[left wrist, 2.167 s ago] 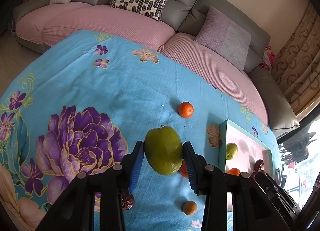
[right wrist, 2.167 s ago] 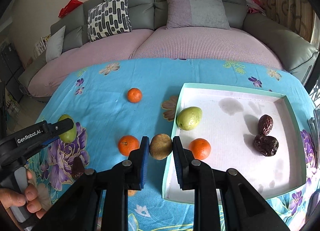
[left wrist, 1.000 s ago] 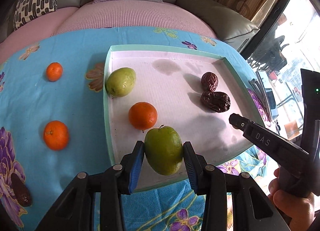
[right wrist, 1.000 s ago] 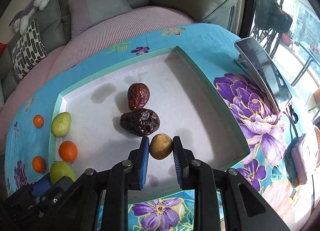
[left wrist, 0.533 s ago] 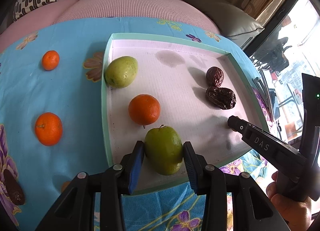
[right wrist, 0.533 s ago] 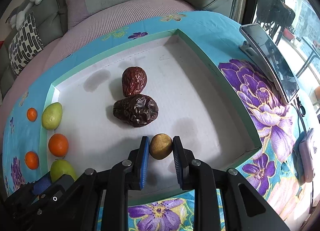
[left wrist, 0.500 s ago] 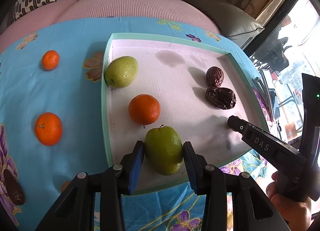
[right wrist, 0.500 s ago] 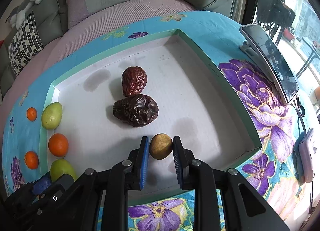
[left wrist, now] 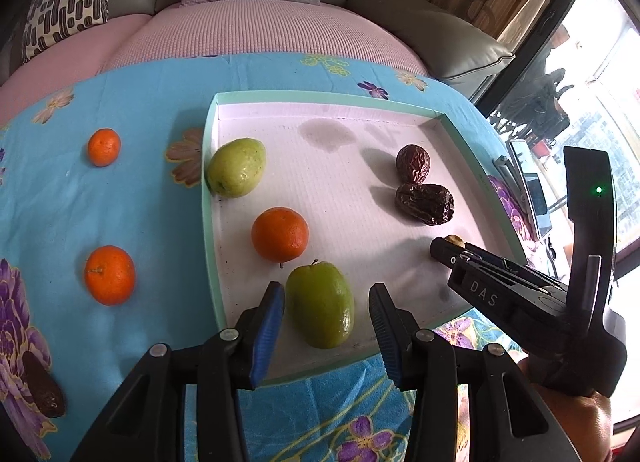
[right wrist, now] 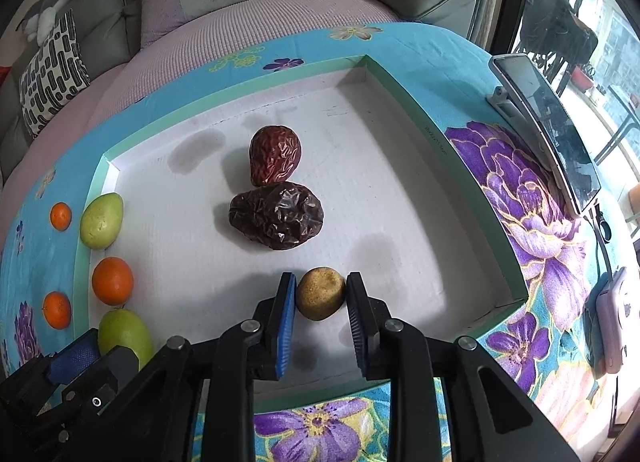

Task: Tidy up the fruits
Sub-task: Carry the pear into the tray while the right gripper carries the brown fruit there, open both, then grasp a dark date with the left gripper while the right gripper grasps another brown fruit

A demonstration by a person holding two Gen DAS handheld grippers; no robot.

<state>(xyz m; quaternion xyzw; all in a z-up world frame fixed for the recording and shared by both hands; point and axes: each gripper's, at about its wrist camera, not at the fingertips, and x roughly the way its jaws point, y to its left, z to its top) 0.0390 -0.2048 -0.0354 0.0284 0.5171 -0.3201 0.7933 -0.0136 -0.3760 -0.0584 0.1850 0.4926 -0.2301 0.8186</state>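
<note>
A shallow tray with a teal rim [left wrist: 208, 197] and white floor [right wrist: 400, 197] lies on the blue flowered cloth. My left gripper [left wrist: 326, 302] is open around a green apple [left wrist: 320, 304] that rests on the tray floor near its front edge; the apple also shows in the right wrist view [right wrist: 124, 332]. My right gripper [right wrist: 321, 296] is open, its jaws just apart from a small brown kiwi [right wrist: 320, 293] lying on the tray. The tray also holds a green pear [left wrist: 236, 172], an orange [left wrist: 280, 234] and two dark dates [right wrist: 276, 215].
Two small oranges [left wrist: 109, 274] and a dark date [left wrist: 42, 390] lie on the cloth left of the tray. A phone on a stand [right wrist: 548, 117] and a pink device [right wrist: 612, 326] sit right of the tray. A sofa [left wrist: 256, 21] runs behind.
Both grippers have opened. The green apple and the kiwi now rest on the tray floor, released from the jaws. Both grippers have moved closer over the tray.
</note>
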